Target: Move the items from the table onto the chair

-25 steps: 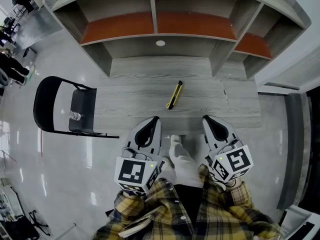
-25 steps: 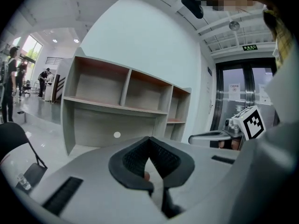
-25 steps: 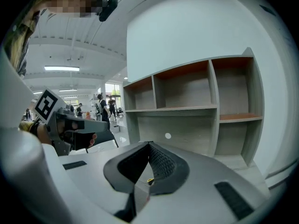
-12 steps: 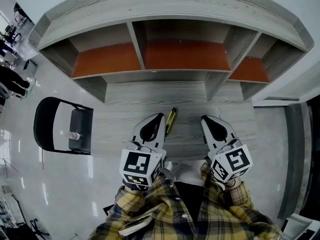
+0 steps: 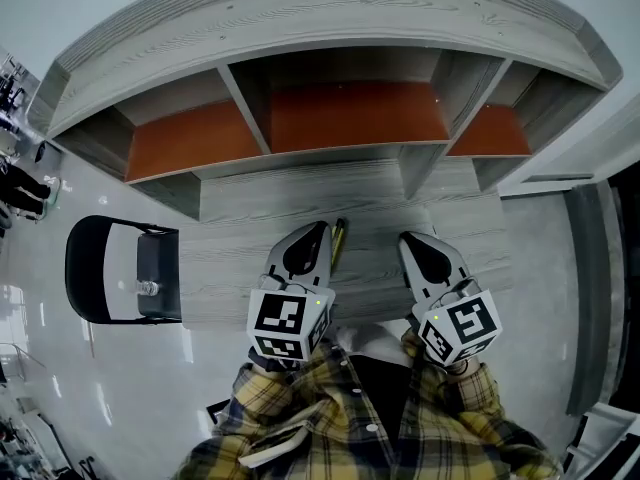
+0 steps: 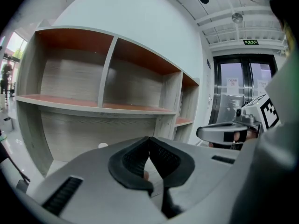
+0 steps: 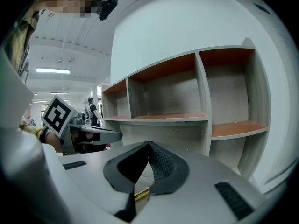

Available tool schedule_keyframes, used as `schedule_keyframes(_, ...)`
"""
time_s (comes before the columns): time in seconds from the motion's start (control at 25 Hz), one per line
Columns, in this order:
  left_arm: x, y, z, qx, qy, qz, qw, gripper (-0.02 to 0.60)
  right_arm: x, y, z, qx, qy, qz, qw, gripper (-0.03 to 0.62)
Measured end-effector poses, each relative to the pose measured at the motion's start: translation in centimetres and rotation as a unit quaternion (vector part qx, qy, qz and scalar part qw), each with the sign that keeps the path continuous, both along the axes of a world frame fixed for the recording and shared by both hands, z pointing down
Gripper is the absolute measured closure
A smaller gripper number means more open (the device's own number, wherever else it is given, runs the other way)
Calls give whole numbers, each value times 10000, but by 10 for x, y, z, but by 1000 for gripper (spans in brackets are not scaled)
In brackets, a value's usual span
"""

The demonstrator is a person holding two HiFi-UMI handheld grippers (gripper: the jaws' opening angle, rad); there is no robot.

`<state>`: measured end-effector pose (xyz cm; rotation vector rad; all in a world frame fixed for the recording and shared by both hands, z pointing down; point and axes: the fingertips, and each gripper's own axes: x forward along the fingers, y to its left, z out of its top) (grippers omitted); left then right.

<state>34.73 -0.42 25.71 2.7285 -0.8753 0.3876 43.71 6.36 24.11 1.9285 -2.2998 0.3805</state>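
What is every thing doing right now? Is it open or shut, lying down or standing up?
left gripper, shut, holding nothing.
right gripper, shut, holding nothing.
yellow utility knife, lying flat on the table by the left gripper's tip, not picked up; blade in or out, cannot tell.
chair, standing upright at the table's left end.
small clear thing, resting on the chair seat.

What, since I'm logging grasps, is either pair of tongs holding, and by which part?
Nothing. The left tongs and right tongs are both shut and empty; the yellow-and-black utility knife lies on the grey wooden table.
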Motion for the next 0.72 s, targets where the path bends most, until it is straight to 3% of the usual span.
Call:
schedule_keyframes(0.28, 6, -1, 40, -437, -381, 232, 9980, 568, 1, 0, 21, -186, -144, 86, 9997, 577)
schedule_keyframes(0.48, 12, 5, 80, -891, -613, 537, 9927, 468, 1, 5, 43, -396, -260, 153, 9988, 577)
schedule_keyframes(0.72, 19, 1, 156, -1305, -1230, 621, 9818, 446, 8, 13, 72, -739, -413, 324, 9959, 577)
